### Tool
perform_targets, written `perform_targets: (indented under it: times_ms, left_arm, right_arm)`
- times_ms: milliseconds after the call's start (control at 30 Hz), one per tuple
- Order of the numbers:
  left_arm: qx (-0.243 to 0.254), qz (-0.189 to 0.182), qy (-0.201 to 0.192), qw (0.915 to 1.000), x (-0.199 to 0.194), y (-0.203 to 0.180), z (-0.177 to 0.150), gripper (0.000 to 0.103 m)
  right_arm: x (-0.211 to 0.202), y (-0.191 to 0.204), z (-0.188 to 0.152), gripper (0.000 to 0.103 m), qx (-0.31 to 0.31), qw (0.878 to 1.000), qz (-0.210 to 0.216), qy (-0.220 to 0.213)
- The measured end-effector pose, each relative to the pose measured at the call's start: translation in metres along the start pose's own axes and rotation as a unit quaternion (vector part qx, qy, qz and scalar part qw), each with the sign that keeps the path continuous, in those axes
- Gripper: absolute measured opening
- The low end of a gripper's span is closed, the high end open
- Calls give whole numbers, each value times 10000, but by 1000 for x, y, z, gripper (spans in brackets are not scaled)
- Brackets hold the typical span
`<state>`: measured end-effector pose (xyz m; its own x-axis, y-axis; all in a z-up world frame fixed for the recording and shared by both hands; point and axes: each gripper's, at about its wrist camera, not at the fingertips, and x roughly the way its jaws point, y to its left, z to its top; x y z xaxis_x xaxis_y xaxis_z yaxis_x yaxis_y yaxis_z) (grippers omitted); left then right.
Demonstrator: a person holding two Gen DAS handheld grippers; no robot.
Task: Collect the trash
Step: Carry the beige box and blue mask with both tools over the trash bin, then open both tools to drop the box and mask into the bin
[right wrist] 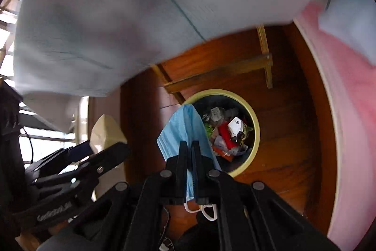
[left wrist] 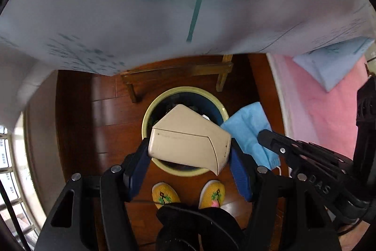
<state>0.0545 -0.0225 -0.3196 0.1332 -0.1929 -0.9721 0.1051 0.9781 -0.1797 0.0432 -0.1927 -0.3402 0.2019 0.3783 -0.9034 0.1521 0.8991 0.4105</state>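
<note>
Beige carton (left wrist: 190,141): creased, dented; blue face mask (right wrist: 185,131): pleated, limp.

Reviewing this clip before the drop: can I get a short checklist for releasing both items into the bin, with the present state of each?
1. Left hand-held gripper holds the beige cardboard carton: ok.
2. Carton over the round yellow-rimmed trash bin: ok.
3. Right hand-held gripper shut on the blue pleated face mask: ok.
4. Mask fully over the bin opening: not ok, it hangs at the rim.
5. Room left in the bin: ok, the litter lies well below the rim.
6. Mask's ear loops free of the gripper: cannot tell.
</note>
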Motion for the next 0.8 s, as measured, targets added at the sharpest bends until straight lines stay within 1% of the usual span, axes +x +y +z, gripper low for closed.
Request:
perform_targets:
  times_ms: [100, 167, 200, 233, 267, 300, 333, 400, 500, 567, 700, 800]
  left_arm:
    - [62, 61, -25, 10000, 31, 6, 0, 63]
    - [47, 62, 28, 10000, 49, 10, -1, 72]
    - [22, 92, 66, 9999, 57, 13, -1, 86]
    - [-14, 136, 71, 9999, 62, 16, 0, 92]
    - [-56, 193, 49, 9998, 67, 19, 1, 99]
    - [-96, 243, 47, 9996, 72, 24, 1, 101]
    - [-133, 283, 62, 9995, 76, 25, 2, 102]
    - [-217, 398, 97, 9989, 84, 30, 1, 102]
    - [-311, 486, 98, 9983, 89, 35, 1, 102]
    - [-387, 534, 58, 9978, 86, 36, 2, 102]
    - [-547, 585, -59, 9968, 75, 37, 3, 102]
    - [-637, 567, -117, 9963, 59, 35, 4, 102]
  right_arm:
    - [34, -16, 3, 6, 182, 9998, 4, 13]
    - [56, -28, 6, 7, 319, 9994, -46, 147]
    - [64, -31, 6, 15, 380, 9990, -68, 218]
    - [72, -35, 7, 26, 441, 9985, -128, 283]
    - [79, -40, 7, 31, 479, 9981, -171, 336]
    - [83, -43, 7, 40, 496, 9979, -186, 367]
    - [86, -46, 8, 45, 509, 9978, -183, 385]
    - [87, -48, 10, 49, 477, 9978, -225, 396]
    - [82, -47, 12, 50, 318, 9984, -316, 339]
    - [80, -45, 12, 51, 229, 9986, -371, 308]
    - [71, -40, 17, 63, 74, 9983, -508, 269]
    - [60, -33, 21, 64, 26, 9984, -515, 250]
